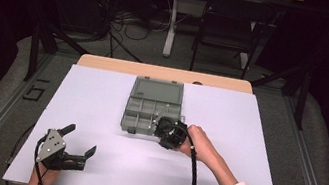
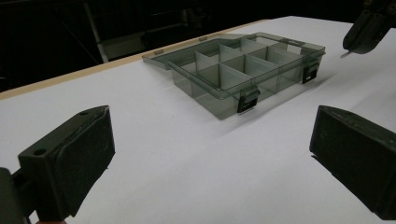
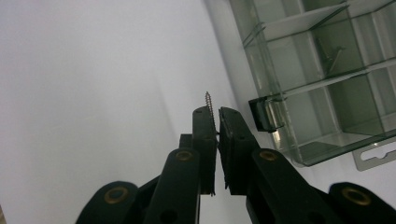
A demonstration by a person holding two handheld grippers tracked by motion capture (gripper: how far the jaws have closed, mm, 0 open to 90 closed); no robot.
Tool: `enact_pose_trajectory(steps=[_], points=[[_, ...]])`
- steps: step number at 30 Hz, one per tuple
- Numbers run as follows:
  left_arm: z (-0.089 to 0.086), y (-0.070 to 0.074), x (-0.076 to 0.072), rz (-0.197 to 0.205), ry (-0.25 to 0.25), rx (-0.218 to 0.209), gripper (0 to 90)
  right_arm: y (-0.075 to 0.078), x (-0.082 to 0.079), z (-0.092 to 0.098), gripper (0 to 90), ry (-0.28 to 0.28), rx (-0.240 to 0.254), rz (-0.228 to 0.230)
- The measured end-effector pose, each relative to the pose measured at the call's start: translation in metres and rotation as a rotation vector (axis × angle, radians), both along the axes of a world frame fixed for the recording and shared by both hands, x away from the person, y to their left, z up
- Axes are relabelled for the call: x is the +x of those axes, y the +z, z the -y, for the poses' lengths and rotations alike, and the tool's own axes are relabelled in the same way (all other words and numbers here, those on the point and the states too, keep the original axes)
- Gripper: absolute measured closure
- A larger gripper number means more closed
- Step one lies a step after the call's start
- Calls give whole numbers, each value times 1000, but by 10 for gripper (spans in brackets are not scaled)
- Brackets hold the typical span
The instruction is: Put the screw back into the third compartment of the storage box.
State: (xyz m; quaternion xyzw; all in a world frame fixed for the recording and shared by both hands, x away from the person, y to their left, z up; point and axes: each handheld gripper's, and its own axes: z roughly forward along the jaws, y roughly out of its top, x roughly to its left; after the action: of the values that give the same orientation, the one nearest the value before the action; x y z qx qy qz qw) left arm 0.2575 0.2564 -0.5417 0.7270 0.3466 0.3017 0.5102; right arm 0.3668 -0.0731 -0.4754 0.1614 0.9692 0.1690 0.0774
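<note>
Surface: white table top (image 1: 98,112) under dark surroundings, with chair and cables at the upper edge of the high view
High view: your right gripper (image 1: 169,133) sits mid-frame against the lower right corner of the organiser box (image 1: 152,107), whose lid lies open toward the top; your left gripper (image 1: 78,146) rests at lower left, well apart
Left gripper view: your jaws stand wide with nothing between them; the box (image 2: 238,70) lies ahead at upper centre, latches facing you
Right gripper view: your jaws are clamped on a thin screw (image 3: 208,105), its threaded tip poking up past the pads at centre; the box (image 3: 322,79) is just right of it, and one compartment holds another screw (image 3: 332,55)
Risk: you pinch the screw only along its shank, so it could pivot or slip out; catching a divider wall could knock it loose
</note>
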Motion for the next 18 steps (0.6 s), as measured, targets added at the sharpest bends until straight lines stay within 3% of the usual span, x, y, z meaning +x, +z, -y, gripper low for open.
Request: enact_pose_trajectory(steps=[18], points=[[1,0,0,-1,-4,0,0,29,17,-3,858,-43,37,45]])
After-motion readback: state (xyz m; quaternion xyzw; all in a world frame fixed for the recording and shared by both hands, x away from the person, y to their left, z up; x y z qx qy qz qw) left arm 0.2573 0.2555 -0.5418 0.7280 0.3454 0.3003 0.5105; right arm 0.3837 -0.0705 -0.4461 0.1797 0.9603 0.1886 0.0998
